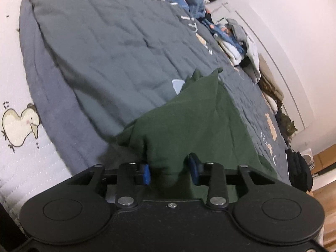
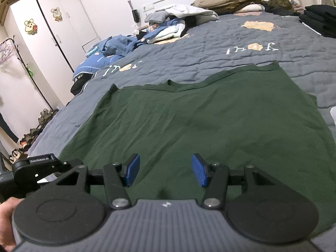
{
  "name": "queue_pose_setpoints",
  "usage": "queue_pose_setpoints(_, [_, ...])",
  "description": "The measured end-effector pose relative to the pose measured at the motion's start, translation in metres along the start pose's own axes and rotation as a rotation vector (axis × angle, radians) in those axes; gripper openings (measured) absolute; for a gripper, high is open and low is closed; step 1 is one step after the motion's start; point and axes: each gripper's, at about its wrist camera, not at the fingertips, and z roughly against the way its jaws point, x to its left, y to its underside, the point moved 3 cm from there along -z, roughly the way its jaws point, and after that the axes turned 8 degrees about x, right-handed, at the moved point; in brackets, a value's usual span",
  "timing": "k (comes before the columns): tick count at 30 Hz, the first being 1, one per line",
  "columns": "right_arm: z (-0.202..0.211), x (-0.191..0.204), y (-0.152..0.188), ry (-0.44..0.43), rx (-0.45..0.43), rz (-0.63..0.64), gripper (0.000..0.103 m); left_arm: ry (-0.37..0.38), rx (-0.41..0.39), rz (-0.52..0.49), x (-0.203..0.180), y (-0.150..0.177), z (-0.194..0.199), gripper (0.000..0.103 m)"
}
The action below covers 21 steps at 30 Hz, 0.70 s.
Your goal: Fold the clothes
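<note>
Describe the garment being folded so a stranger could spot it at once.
On the grey quilted bedspread, look at the near end, away from the piled laundry. The dark green garment lies there alone, spread mostly flat, the only green piece.

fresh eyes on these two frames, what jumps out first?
The dark green garment dominates: spread across the near part of the grey quilted bedspread, with bunched fabric between the left gripper fingers, while the right gripper hangs open above it. Next, the tabby cat lying at the far end of the bed beside folded khaki and black piles, and the heap of blue clothes along the bed's far left.
</note>
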Motion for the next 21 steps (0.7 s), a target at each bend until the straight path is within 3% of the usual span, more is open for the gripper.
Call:
queue_pose_setpoints(3, [0.006, -0.008, 0.0, 0.005, -0.008, -0.018, 0.054, -0.002, -0.027, -0.022, -0.007, 0.0, 0.002, 0.02])
queue_pose_setpoints(7, [0.015, -0.024, 0.002, 0.015, -0.022, -0.048, 0.054, 0.021, -0.078, -0.065, -0.022, 0.0, 0.007, 0.015])
queue_pose_setpoints(12, [0.028, -0.046, 0.003, 0.028, -0.042, -0.097, 0.054, 0.092, -0.15, -0.204, -0.06, 0.008, 0.019, 0.012])
queue_pose_setpoints(21, [0.056, -0.1, 0.011, 0.06, -0.082, -0.207, 0.054, 0.284, -0.084, -0.504, -0.149, 0.063, 0.007, 0.011])
